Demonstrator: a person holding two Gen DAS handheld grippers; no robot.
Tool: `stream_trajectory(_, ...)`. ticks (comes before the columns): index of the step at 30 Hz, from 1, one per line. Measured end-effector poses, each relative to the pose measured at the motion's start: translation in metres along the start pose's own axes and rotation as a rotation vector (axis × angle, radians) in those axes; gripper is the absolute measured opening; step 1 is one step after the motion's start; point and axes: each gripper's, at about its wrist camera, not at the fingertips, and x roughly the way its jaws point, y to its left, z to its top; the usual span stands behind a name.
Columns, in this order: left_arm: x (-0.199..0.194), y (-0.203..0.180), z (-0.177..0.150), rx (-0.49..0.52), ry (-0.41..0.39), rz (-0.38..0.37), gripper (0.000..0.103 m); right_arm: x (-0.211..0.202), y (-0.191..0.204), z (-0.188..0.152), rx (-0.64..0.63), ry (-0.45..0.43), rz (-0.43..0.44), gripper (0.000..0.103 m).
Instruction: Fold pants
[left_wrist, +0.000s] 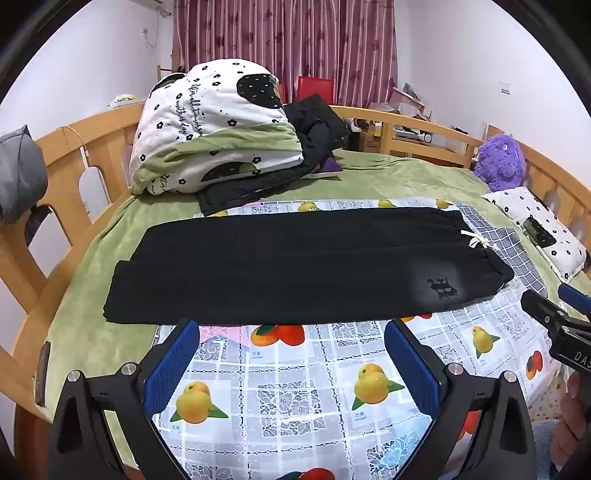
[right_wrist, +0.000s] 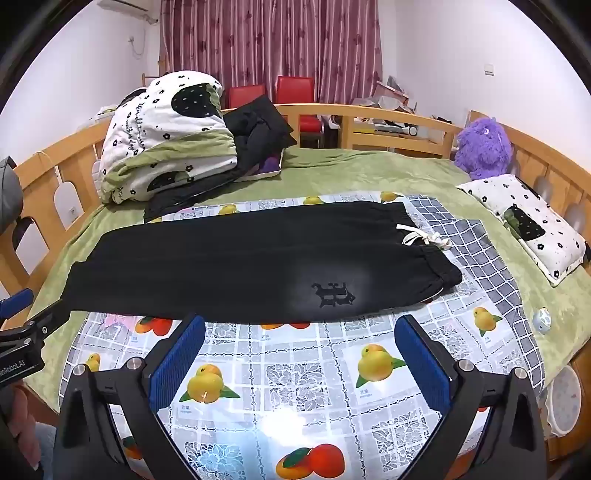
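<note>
**Left wrist, right wrist: pants lie crosswise ahead of both grippers**

Left wrist view: the left gripper (left_wrist: 291, 354) has its blue pads spread wide with nothing between them, held above the fruit-print mat (left_wrist: 295, 391). The black pants (left_wrist: 280, 266) lie flat on that mat just beyond the fingertips, long axis running left to right across the view — leg hems at the left, waistband and white drawstring (left_wrist: 476, 238) at the right. The leg end sits on this gripper's side. At the right edge the right gripper (left_wrist: 557, 314) shows from the side, near the waistband corner.

Right wrist view: the right gripper (right_wrist: 299, 350) is likewise spread and empty, over the mat, with the pants (right_wrist: 236, 258) straight ahead and crosswise. The logo (right_wrist: 332, 293) and waistband lie nearest it, so this hand seems better placed for the waist end — the left gripper (right_wrist: 26, 317), at the left edge, for the hems. A fold would likely bring one end over the other along that long axis.
</note>
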Motion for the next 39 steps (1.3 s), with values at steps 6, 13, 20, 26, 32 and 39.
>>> stream_trajectory(6, 0.0, -0.003, 0.0, -0.001, -0.003, 0.007, 0.101, -0.001, 0.001, 0.0, -0.01, 0.001, -0.004, 0.101)
stream_trajectory(13, 0.002, -0.002, 0.0, -0.005, 0.002, -0.005, 0.101, 0.001, 0.004, 0.0, -0.011, 0.003, 0.001, 0.101)
stream_trajectory(20, -0.001, -0.003, -0.004, -0.018, 0.004, -0.01, 0.101, 0.002, 0.004, -0.004, -0.013, 0.01, 0.01, 0.101)
stream_trajectory(26, 0.003, 0.004, -0.003, -0.027, 0.013, -0.019, 0.101, 0.003, 0.0, -0.003, -0.006, 0.017, 0.01, 0.101)
stream_trajectory(32, 0.003, 0.004, -0.003, -0.032, 0.02, -0.025, 0.101, 0.003, -0.003, -0.002, -0.001, 0.017, 0.011, 0.101)
stream_trajectory(39, 0.003, 0.003, -0.003, -0.035, 0.021, -0.028, 0.101, 0.002, -0.004, -0.002, -0.003, 0.017, 0.012, 0.101)
